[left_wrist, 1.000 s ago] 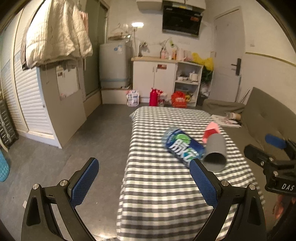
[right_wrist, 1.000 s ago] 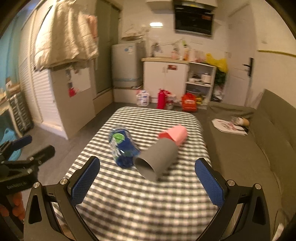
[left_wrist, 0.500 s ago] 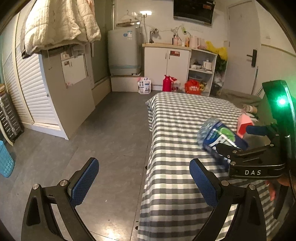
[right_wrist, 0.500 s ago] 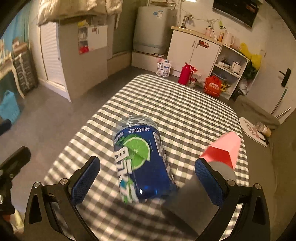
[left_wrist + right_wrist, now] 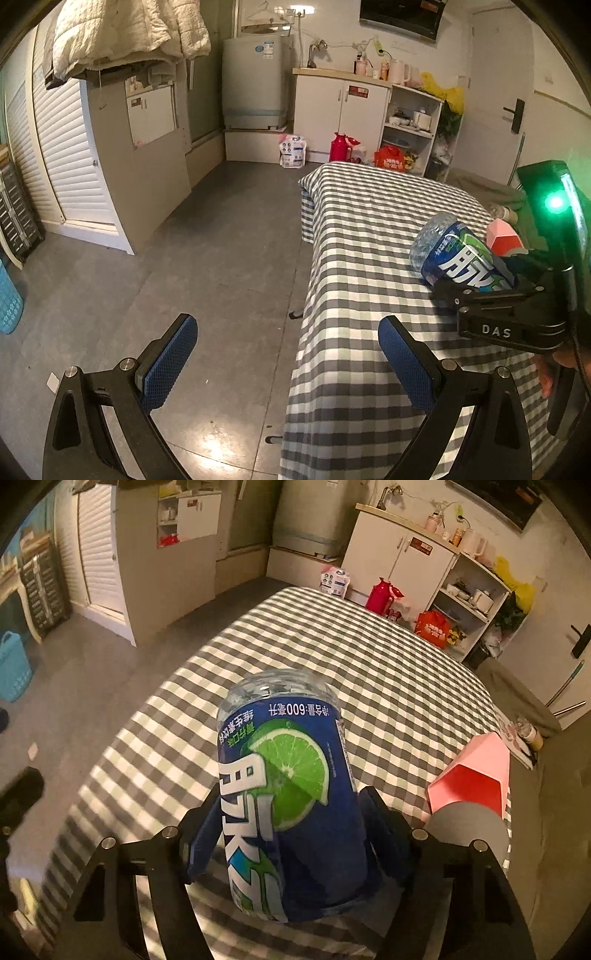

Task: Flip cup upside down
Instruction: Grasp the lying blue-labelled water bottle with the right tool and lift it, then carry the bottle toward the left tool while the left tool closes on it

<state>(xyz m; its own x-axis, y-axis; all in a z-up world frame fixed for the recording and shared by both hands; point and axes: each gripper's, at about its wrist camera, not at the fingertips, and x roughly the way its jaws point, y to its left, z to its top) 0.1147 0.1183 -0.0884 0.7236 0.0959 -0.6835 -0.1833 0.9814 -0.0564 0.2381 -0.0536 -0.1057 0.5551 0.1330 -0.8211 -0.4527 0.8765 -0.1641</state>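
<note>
Near table edge [image 5: 122, 734], right tongs [image 5: 291, 830] seemingly clamp bottle [image 5: 284, 775].

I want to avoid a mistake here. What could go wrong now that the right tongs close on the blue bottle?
1. The right tongs grip the bottle, not the grey cup; the wrong thing may get flipped.
2. The cup lies touching the bottle; lifting may roll it toward the table edge.
3. The smooth, round bottle could slip.

We saw far checkered tabletop [image 5: 369, 657] bare, open passage. Grey-pink cup [image 5: 469, 794] lay just right of bottle [image 5: 291, 805], crowding that side. Left side stayed unobstructed.
</note>
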